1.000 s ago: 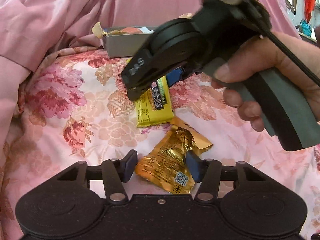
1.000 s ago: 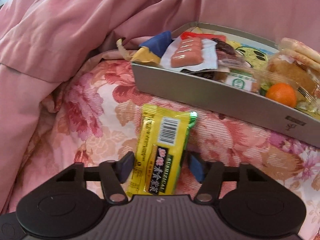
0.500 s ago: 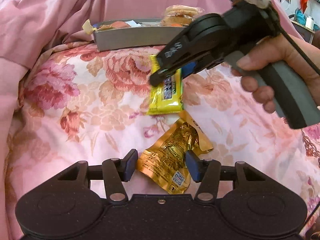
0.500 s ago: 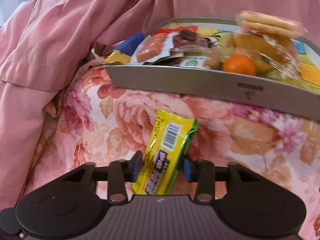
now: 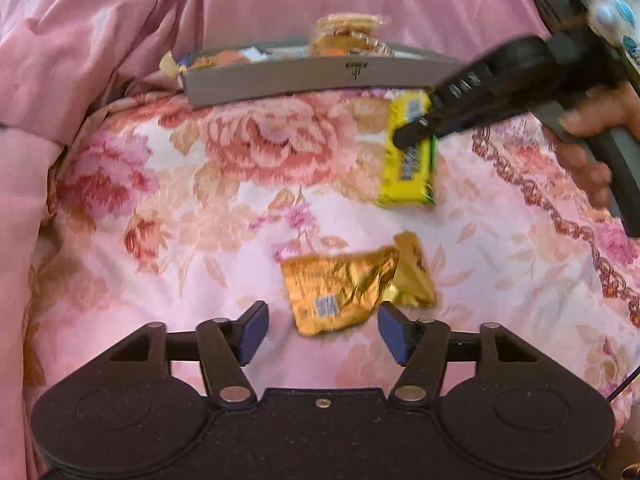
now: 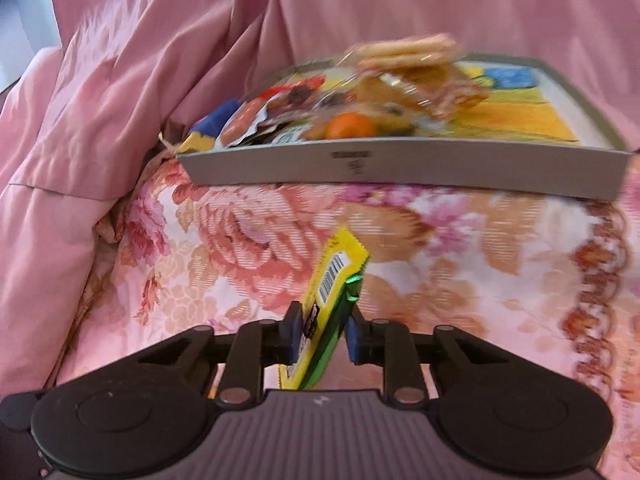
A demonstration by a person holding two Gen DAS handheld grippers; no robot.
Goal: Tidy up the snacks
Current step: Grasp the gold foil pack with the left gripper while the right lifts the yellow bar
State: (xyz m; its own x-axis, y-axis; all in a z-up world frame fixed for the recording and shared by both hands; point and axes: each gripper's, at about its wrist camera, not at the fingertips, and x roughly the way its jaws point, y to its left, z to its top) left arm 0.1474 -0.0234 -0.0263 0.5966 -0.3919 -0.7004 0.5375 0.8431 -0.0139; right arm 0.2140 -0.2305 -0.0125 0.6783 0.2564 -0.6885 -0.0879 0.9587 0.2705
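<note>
My right gripper [image 6: 322,336] is shut on a yellow snack bar [image 6: 334,280] and holds it lifted off the floral bedspread, in front of the grey tray [image 6: 400,164]. In the left wrist view the right gripper [image 5: 420,130] carries that yellow bar [image 5: 408,164] near the tray [image 5: 312,78]. My left gripper [image 5: 322,332] is open just above the bedspread, with a crumpled gold snack packet [image 5: 340,292] lying between and just ahead of its fingertips.
The tray holds several snacks: an orange [image 6: 352,126], wrapped biscuits [image 6: 408,52] and other packets. A pink quilt [image 6: 120,80] is bunched up at the left and behind the tray. The floral bedspread [image 5: 200,200] spreads below.
My right gripper closed on the yellow bar, lifted it off the bedspread and moved right towards the tray. My left gripper pulled back slightly from the gold packet.
</note>
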